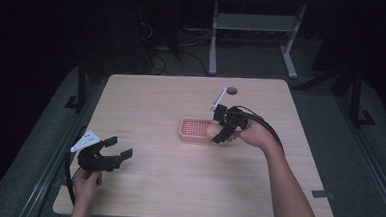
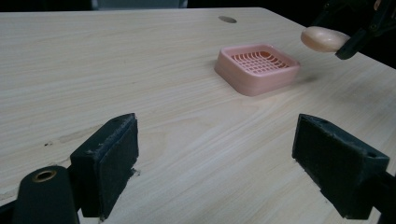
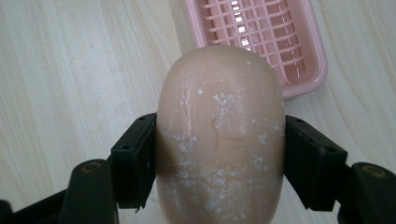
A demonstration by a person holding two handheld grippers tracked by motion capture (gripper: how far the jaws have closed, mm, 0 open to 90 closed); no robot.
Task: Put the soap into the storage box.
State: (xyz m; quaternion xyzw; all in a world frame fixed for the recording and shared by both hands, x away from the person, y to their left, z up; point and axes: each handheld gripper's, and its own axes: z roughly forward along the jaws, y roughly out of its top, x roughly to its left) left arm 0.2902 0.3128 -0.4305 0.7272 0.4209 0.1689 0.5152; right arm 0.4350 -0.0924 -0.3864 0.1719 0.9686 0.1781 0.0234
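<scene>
A pink slotted soap dish [image 1: 195, 129] sits near the middle of the wooden table [image 1: 171, 97]. My right gripper [image 1: 219, 132] is shut on a peach oval bar of soap [image 3: 219, 140] and holds it in the air just off the dish's right edge. The left gripper view shows the soap [image 2: 323, 38] hanging above and to the right of the dish [image 2: 257, 68]. In the right gripper view the dish [image 3: 261, 37] lies beyond the soap. My left gripper [image 1: 116, 150] hovers open over the table's front left, with nothing between its pads [image 2: 117, 158].
A small dark round hole [image 1: 231, 90] marks the table's far edge. A desk frame and cables stand on the dark floor behind the table. Bare wood spreads between the two grippers.
</scene>
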